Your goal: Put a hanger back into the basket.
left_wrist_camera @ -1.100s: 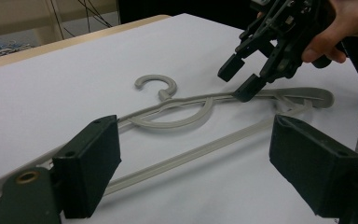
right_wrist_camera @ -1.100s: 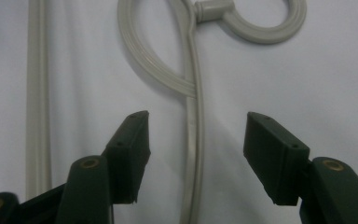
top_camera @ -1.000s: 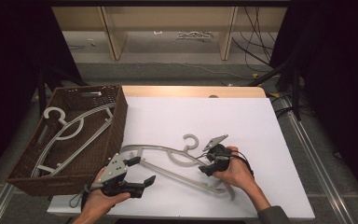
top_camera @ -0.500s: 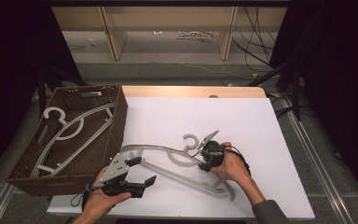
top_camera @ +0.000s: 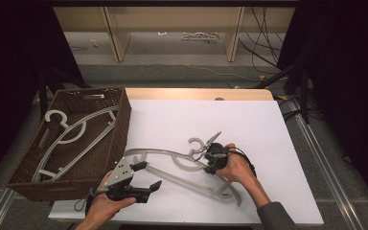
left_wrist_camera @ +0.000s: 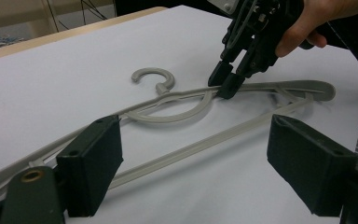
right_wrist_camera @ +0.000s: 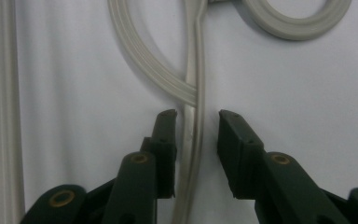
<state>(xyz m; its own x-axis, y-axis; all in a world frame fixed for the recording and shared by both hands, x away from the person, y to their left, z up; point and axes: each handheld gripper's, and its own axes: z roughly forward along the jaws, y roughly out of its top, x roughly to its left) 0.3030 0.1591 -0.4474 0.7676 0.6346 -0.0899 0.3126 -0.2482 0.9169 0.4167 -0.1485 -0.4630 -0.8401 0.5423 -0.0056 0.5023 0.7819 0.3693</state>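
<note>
Since a second ago, my right claw (top_camera: pixel 210 154) has dropped from its raised tilt onto the hanger (top_camera: pixel 182 165). Going left to right: the wicker basket (top_camera: pixel 120 129) holds another hanger (top_camera: pixel 72 136); my left claw (top_camera: pixel 146 176) hovers wide open near the hanger's left end; the hanger lies flat on the white table (top_camera: pixel 249 124). My right claw straddles its upper arm, jaws parted, not yet gripping. I'd center the bar, then close squarely so it can't twist.

Both grippers low, near table's front edge.
Left gripper (top_camera: pixel 146 178) jaws spread wide; right gripper (top_camera: pixel 210 158) tipped down, jaws slightly parted.
</note>
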